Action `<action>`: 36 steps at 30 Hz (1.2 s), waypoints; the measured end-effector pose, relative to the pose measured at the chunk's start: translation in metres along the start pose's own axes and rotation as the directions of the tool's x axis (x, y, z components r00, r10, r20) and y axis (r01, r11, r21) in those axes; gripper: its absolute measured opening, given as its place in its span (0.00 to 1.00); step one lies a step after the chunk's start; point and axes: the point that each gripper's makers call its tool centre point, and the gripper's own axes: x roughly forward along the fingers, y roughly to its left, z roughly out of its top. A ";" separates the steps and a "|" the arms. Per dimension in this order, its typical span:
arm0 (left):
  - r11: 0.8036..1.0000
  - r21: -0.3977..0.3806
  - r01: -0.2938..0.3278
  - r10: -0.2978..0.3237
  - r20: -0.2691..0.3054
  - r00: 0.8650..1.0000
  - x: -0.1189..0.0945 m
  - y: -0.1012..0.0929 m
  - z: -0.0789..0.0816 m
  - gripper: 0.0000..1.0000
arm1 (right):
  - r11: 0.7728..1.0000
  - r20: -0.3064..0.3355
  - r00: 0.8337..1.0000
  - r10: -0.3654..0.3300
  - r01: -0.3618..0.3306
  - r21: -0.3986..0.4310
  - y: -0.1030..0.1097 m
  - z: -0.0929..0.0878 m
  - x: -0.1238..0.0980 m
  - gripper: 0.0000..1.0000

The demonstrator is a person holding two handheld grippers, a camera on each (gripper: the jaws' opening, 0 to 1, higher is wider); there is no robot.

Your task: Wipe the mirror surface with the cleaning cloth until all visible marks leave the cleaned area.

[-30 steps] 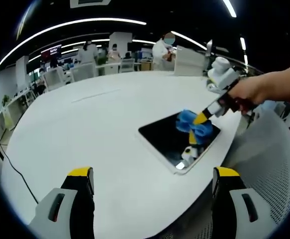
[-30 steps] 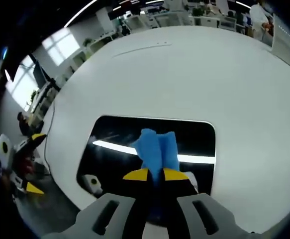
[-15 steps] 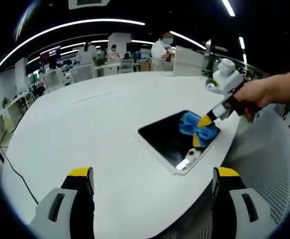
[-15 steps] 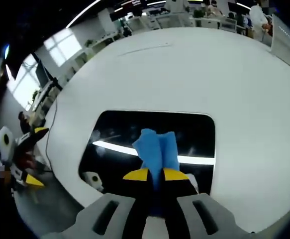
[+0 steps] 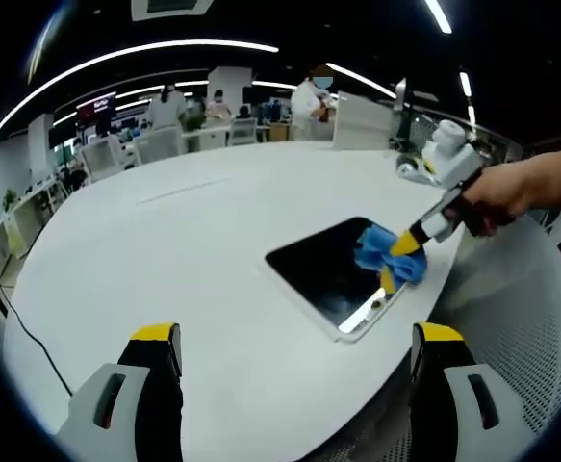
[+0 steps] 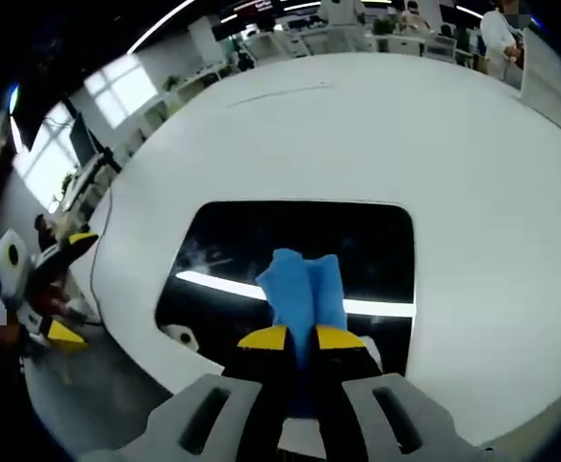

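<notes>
Open-plan office behind; big round white table (image 5: 165, 260) under me. Mirror (image 6: 299, 255), dark rectangle, lies flat near the table's edge, long axis crosswise in the right gripper view. Blue cleaning cloth (image 6: 302, 289) pressed on the glass toward its near long side, pinched tight in my right claw (image 6: 299, 339), jaws closed on the fold. Faint smears visible left of the cloth (image 6: 203, 258); ceiling light streak reflected across the glass. Judgement: next stroke runs forward and leftward; unwiped glass lies ahead, table edge just behind. Left claw (image 5: 294, 351) spread wide, holding nothing, hanging well back from the mirror. Right is nearer.
</notes>
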 end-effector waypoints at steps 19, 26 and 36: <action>1.000 0.002 0.003 -0.003 -0.006 1.000 0.000 0.000 -0.002 1.00 | 0.999 -0.015 1.000 0.007 -0.006 0.052 0.003 -0.023 -0.014 0.03; 1.000 -0.002 -0.002 0.002 -0.006 1.000 0.000 -0.001 -0.001 1.00 | 0.999 -0.014 1.000 0.010 -0.010 0.045 0.003 -0.023 -0.013 0.03; 1.000 0.013 0.021 -0.021 -0.011 1.000 0.000 -0.004 -0.002 1.00 | 1.000 -0.013 1.000 0.001 -0.001 0.025 0.005 -0.025 -0.015 0.03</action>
